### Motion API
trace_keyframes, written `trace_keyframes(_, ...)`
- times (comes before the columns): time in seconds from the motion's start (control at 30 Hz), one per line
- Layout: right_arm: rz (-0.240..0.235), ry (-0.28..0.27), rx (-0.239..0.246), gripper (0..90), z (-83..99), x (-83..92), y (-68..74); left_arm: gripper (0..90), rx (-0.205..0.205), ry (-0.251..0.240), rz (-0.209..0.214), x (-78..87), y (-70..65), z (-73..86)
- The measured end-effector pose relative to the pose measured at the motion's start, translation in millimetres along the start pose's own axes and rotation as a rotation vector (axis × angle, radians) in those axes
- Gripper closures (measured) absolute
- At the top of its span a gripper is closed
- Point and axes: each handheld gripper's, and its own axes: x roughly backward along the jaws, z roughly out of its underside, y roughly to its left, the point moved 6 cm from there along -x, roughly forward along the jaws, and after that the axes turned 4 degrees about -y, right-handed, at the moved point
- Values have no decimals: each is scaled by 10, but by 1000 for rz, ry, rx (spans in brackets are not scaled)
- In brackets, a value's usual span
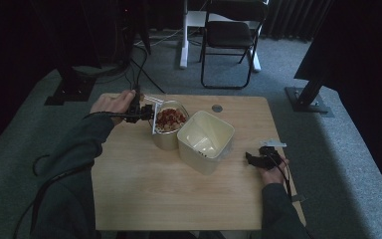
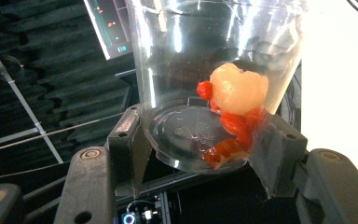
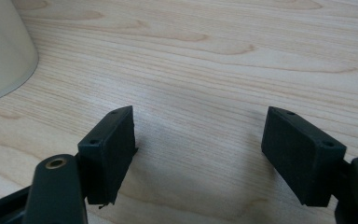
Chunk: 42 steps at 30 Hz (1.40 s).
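On the table, place of the cup: a clear plastic cup (image 2: 214, 79) is held above a round container (image 1: 168, 130) of red and pale pieces, just beside a cream square bin (image 1: 206, 141).
Left hand-held gripper (image 1: 146, 113): it is closed on the cup near its base, one jaw at each side.
Right hand-held gripper (image 3: 200, 154): its jaws are spread apart with nothing between them, low over the bare table (image 3: 205, 60).
Step in hand: it is judged that the cup is being emptied into the round container; a few red and pale pieces (image 2: 235, 107) are seen near the base.
Direction of the cup: the long axis is tilted, the mouth is pointed away from the gripper camera; the exact angle cannot be told.
Next move: probably more tilt or a shake is needed to free the pieces.
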Motion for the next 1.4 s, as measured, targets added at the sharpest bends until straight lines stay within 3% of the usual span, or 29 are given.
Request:
trace_keyframes(0.17, 0, 0, 1, 253, 0, 0, -1, 433, 38, -3, 7, 2, 23, 10)
trace_keyframes(0.23, 0, -1, 2, 253, 0, -1, -1, 433, 89, -11, 20, 1, 40, 10)
trace_keyframes(0.43, 0, -1, 2, 253, 0, 0, 0, 433, 306, -38, 75, -11, 64, 1)
trace_keyframes(0.63, 0, -1, 2, 253, 0, 0, -1, 433, 462, -68, 120, -24, 76, -31)
trace_keyframes(0.73, 1, -1, 2, 253, 0, 0, -1, 433, 502, -85, 139, 0, 84, -74)
trace_keyframes(0.8, 0, 0, 0, 253, 0, 0, 0, 432, 550, -99, 157, 9, 100, -104)
trace_keyframes(1.03, 0, -1, 2, 253, 0, 0, -1, 432, 770, -165, 255, 19, 146, -194)
trace_keyframes(1.3, 0, 0, 3, 253, 0, 0, -1, 431, 1028, -279, 366, 43, 237, -274)
trace_keyframes(1.4, 0, 0, 3, 253, 0, 0, -2, 430, 1070, -299, 384, 42, 252, -282)
